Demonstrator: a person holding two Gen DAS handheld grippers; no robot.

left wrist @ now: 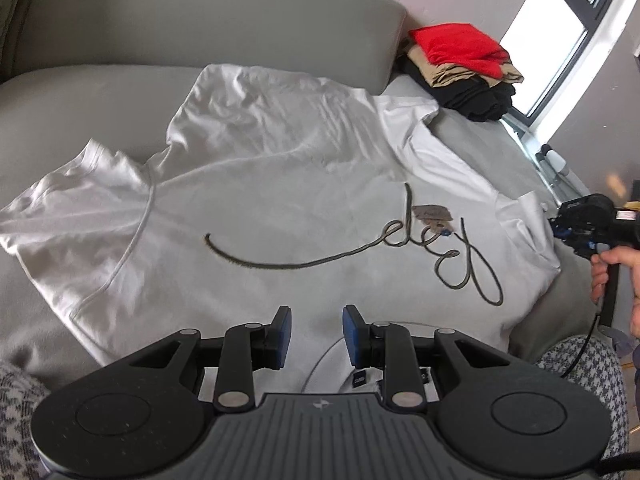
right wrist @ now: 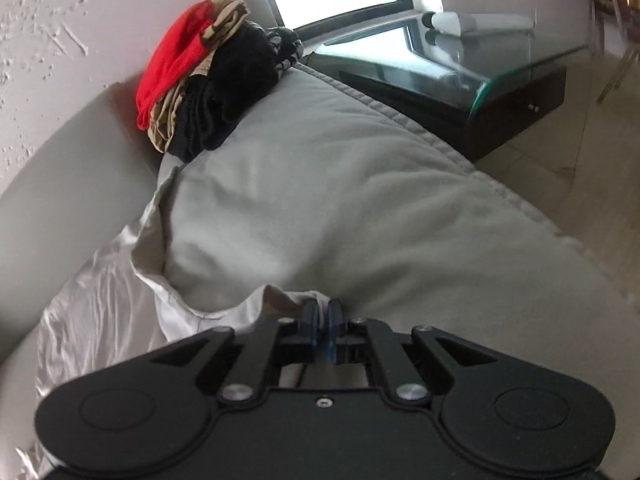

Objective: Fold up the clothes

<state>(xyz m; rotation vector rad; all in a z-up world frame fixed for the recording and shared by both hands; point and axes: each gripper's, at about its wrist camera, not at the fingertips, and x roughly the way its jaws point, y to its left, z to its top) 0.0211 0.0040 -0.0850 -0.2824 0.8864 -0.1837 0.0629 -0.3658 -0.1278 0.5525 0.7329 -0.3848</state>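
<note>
White cotton T-shirt [left wrist: 256, 184] lies flat for folding; right gripper [right wrist: 322, 314] pinches its sleeve, left gripper [left wrist: 317, 334] hovers parted, empty.

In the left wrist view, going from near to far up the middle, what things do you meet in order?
Left gripper, open over the cloth → white T-shirt with dark looped lettering → grey sofa backrest → wall.

The collar of the white T-shirt [left wrist: 280, 184] is covered by the left gripper [left wrist: 316, 336]. The right gripper [left wrist: 560, 226] is blurred and cut off by the frame edge, its fingertips unresolved. The glass side table [right wrist: 480, 92] is smeared.
</note>
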